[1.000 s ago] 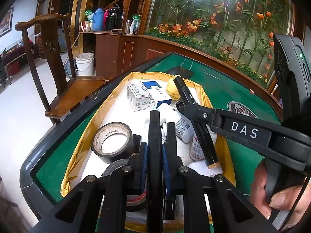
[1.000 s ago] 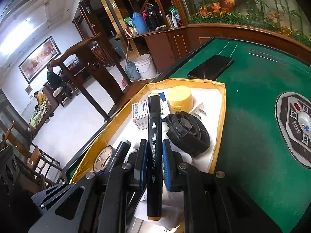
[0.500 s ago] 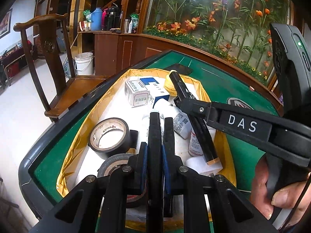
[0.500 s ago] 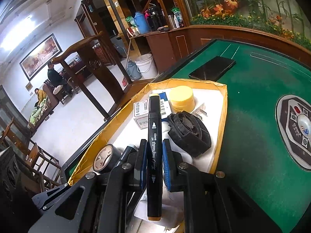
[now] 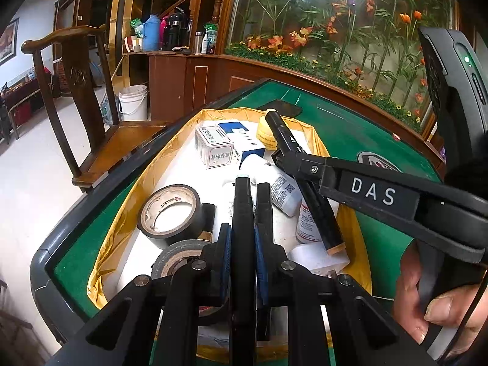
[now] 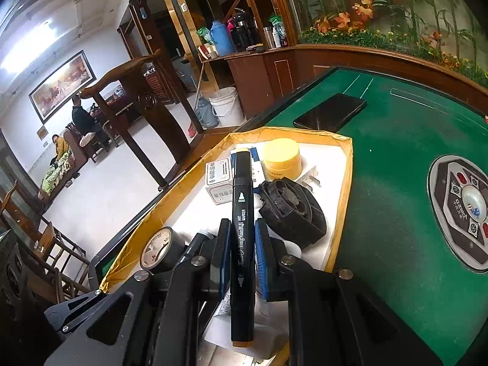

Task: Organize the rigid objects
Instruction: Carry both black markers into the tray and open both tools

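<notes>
Marker (image 6: 242,238), black with tan ends, pinched in my right tool (image 6: 242,238), left tool (image 5: 243,238) clamping another dark marker (image 5: 243,213), its rear end hidden.

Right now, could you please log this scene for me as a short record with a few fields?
Surface: green felt table
Container: yellow-rimmed tray
Left gripper: shut on a black marker
Right gripper: shut on a black art marker, lengthwise between the pads
Tray contents: black tape roll, white medicine box, yellow jar, black round part
Outside tray: black phone beyond its far edge
</notes>
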`<state>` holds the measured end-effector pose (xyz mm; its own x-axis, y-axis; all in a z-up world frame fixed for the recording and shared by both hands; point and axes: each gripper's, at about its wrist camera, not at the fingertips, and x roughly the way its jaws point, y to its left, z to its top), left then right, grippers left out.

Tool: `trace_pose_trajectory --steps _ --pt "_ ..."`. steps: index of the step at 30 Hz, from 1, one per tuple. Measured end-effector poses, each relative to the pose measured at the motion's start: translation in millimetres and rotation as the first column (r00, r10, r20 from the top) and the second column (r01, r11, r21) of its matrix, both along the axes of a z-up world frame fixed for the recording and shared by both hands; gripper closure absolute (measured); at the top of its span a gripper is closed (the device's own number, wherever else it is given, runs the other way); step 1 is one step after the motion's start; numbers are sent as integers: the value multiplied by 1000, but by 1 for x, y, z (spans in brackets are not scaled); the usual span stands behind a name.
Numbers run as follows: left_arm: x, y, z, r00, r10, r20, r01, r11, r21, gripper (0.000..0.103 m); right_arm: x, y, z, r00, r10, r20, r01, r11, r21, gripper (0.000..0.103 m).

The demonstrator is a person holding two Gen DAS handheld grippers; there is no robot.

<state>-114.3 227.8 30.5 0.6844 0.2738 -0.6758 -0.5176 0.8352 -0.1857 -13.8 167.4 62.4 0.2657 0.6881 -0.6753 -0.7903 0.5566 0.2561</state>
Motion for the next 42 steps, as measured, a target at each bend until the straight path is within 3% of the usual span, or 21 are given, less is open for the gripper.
trace_pose_trajectory --steps 23,25,27,28,30,36,40,42 --pt "-1 0 0 1000 5 7 -5 1000 -3 87 -1 0 -1 999 28 -18 -27 1000 7 88" --pt "-3 0 1 1000 15 10 -15 1000 -1 80 -1 0 -1 999 32 -19 -32 999 10 88" --pt "-6 1 2 1000 25 16 -25 1000 2 63 -1 -1 1 999 34 -12 -34 999 15 87" --pt "-7 2 3 999 32 22 -32 999 6 60 -1 -2 1 999 35 -11 -34 999 20 87" --pt "-10 3 5 999 41 28 -42 999 9 45 0 -4 3 999 34 -7 -34 999 33 83" --pt "-17 0 13 997 53 55 -54 998 31 32 1 -15 14 1000 3 1 -3 996 84 64" --pt "-23 -4 20 994 66 85 -70 996 47 20 3 -28 21 1000 -14 3 13 994 105 59" --pt "-27 -7 24 992 72 108 -79 995 54 13 6 -39 26 999 -32 12 31 993 118 49"
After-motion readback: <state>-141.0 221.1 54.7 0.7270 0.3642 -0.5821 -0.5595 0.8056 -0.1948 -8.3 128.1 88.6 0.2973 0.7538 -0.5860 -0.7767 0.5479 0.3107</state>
